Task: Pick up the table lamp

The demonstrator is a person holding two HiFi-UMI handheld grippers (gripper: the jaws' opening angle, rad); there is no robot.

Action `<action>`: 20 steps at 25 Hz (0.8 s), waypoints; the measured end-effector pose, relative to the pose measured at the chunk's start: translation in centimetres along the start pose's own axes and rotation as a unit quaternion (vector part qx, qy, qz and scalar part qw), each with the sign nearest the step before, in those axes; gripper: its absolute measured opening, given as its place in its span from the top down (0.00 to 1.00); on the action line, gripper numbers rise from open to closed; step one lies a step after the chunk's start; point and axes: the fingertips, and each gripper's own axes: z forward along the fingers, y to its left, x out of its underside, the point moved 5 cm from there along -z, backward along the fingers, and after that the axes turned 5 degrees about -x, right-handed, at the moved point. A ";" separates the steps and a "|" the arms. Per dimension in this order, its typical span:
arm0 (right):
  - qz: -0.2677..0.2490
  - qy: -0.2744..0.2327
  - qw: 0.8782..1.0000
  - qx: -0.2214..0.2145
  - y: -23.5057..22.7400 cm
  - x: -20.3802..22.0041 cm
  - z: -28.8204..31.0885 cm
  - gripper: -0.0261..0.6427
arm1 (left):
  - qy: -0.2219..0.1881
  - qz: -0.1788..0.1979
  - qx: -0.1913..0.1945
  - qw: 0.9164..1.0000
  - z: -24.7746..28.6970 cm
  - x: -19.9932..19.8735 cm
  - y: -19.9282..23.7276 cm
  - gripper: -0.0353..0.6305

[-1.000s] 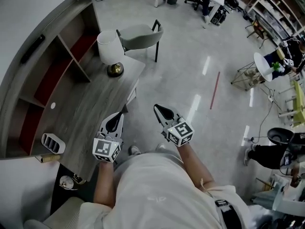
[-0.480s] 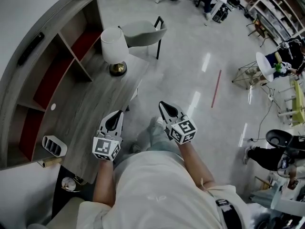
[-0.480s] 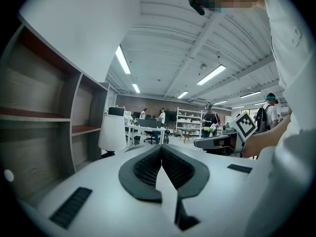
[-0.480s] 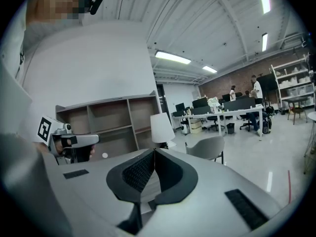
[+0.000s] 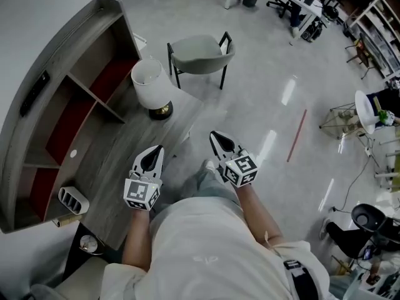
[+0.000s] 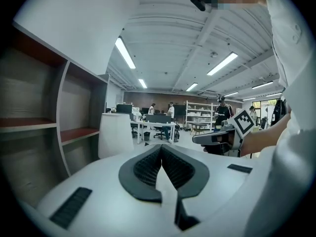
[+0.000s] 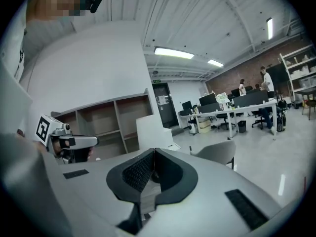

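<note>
At far end of grey wooden desk (image 5: 119, 167), near its corner: table lamp (image 5: 152, 85), white shade, brass base, upright, just beside shelf unit (image 5: 75, 99). Grey chair (image 5: 199, 47) on floor beyond lamp. Left gripper (image 5: 154, 154) over desk edge, jaws clenched together, nothing between. Right gripper (image 5: 217, 140) over floor beside desk, jaws likewise pressed together, empty. Both grippers point toward lamp, well apart from it

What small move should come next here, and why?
Probably advance both grippers toward the lamp: it stands untouched at the far end of the desk, while the left gripper and right gripper are shut, empty and well short of it.
</note>
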 end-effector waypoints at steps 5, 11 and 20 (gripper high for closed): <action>-0.002 0.013 0.999 -0.048 -5.6 -2.3 3.4 0.92 | 0.006 -0.002 -0.042 0.999 5.6 -2.0 0.4 0.92; -0.002 0.029 0.993 -0.110 -10.6 -3.7 6.9 0.92 | 0.021 -0.013 -0.091 0.996 10.3 -2.8 0.1 0.92; -0.013 0.059 0.979 -0.193 -12.3 -2.3 12.0 0.91 | 0.055 -0.040 -0.168 0.983 11.9 -1.3 0.8 0.92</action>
